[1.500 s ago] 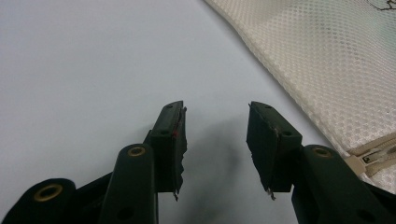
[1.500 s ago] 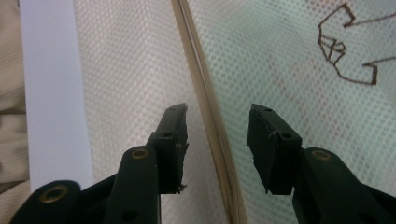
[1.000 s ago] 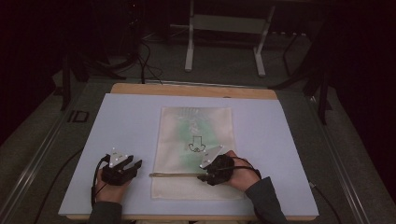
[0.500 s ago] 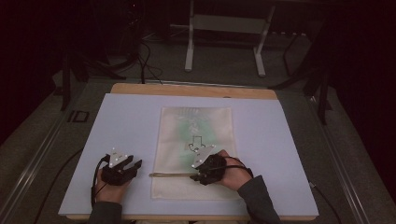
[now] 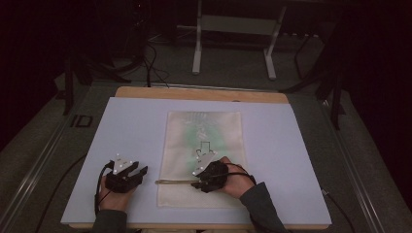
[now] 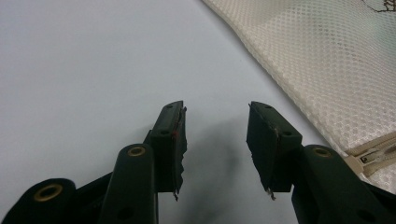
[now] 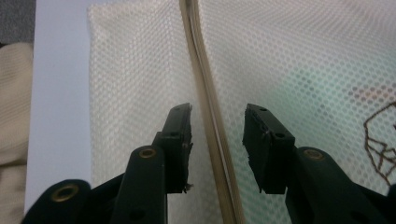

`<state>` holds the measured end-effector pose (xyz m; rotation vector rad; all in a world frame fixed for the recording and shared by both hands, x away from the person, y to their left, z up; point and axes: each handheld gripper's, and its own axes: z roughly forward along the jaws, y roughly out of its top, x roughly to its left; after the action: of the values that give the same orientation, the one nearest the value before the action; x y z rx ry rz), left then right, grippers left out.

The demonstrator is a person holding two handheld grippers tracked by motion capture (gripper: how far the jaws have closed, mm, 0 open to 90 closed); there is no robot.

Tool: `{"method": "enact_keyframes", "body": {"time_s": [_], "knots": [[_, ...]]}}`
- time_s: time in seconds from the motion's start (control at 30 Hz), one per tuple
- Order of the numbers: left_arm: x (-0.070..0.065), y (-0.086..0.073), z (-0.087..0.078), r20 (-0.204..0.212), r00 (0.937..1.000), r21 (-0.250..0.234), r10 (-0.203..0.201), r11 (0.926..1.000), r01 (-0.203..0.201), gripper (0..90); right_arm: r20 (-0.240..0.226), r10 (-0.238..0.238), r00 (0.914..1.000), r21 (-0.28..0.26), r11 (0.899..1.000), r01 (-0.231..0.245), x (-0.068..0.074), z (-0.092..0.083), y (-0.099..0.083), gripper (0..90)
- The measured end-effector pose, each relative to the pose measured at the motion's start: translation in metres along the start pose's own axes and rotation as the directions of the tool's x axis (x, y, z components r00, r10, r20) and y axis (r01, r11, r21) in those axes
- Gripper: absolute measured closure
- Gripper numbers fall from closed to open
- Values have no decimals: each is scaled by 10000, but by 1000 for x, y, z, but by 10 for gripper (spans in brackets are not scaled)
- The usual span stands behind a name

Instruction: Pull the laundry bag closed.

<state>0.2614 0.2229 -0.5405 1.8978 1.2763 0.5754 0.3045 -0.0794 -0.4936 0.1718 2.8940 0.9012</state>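
Observation:
A cream mesh zip bag (image 5: 204, 141) lies flat on the pale table (image 5: 291, 145), with something green and a brown outline drawing showing through it. Its zipper (image 5: 172, 182) runs across the near end. My right gripper (image 5: 196, 183) hovers low over the bag, pointing left along the zipper. In the right gripper view the jaws are open (image 7: 217, 123) with the zipper band (image 7: 205, 84) running between them, untouched. My left gripper (image 5: 140, 172) rests on the bare table left of the bag. It is open (image 6: 215, 126) and holds nothing, and the zipper's end (image 6: 373, 156) lies just to its right.
A wooden board edge (image 5: 204, 93) runs along the table's far side. Beyond it on the dark floor stand metal frame legs (image 5: 197, 48) and loose cables (image 5: 150, 63). Cream cloth (image 7: 14, 107) shows past the table edge in the right gripper view.
My right gripper has slid to the left along the zipper over the bag's near end. The left gripper has stayed where it was.

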Motion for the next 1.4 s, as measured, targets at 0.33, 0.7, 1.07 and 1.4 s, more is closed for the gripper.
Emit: {"method": "enact_keyframes", "body": {"time_s": [0.33, 0.7, 1.07, 1.4], "knots": [[0, 0, 0, 12, 10000, -13, -25, 10000, 25, 561, 2, -102, 9999, -287, 9995, 102, 3, 11, 12, 704], [1, 0, 0, 38, 10000, -15, -53, 10000, 53, 561, -271, 141, 9995, -849, 9963, -163, 4, 23, 20, 727], [1, 0, -1, 58, 10000, -43, -80, 10000, 80, 561, -397, -68, 9992, -977, 9952, 29, 10, 37, 36, 747], [1, 0, -1, 74, 9999, -59, -101, 9999, 102, 561, -424, -201, 9989, -951, 9953, 160, 13, 49, 49, 793]]}}
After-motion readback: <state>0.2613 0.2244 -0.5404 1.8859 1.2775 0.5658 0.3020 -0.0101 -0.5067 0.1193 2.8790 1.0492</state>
